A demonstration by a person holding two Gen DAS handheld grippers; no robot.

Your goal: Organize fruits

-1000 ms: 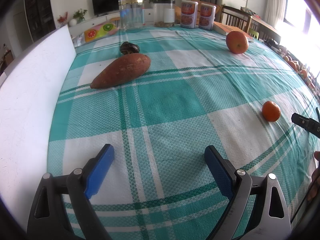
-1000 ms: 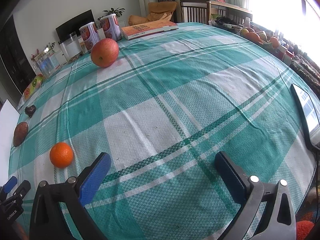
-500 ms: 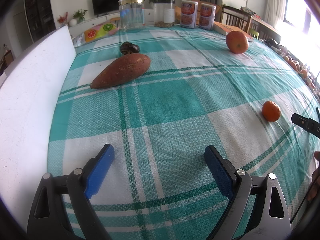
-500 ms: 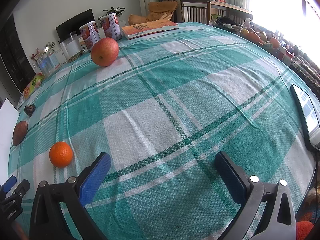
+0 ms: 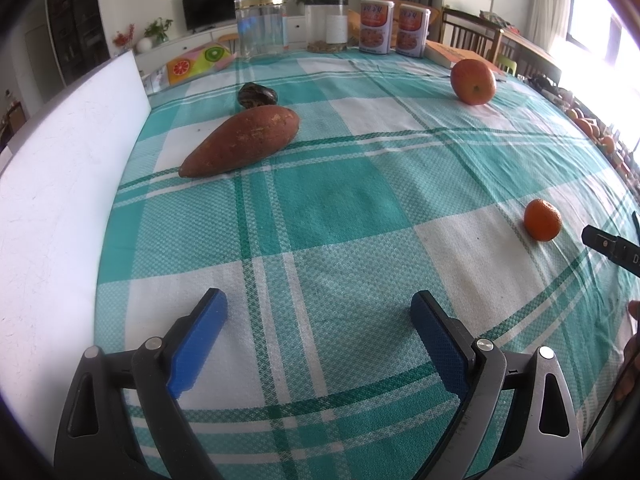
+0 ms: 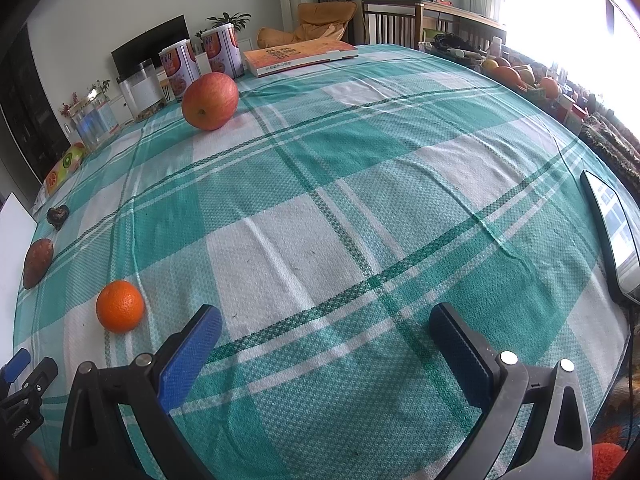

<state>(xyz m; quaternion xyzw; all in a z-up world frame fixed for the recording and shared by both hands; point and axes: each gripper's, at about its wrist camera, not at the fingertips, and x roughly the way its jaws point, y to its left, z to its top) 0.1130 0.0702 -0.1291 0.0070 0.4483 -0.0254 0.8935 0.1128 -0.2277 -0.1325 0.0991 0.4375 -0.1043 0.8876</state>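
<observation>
Jaws of both the left gripper [image 5: 318,312] and right gripper [image 6: 326,328] gape empty; clear jar [image 5: 261,26] looks empty

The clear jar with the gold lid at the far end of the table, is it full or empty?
It looks empty: the clear jar shows only the room behind through its walls. Its gold lid is on.

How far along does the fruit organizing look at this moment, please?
Nothing looks done yet: the apple and the small orange sit far apart on the checked tablecloth, and the sweet potato lies near the white board. Nothing is in hand: the left gripper and right gripper are both open and empty. All the gathering is left.
</observation>
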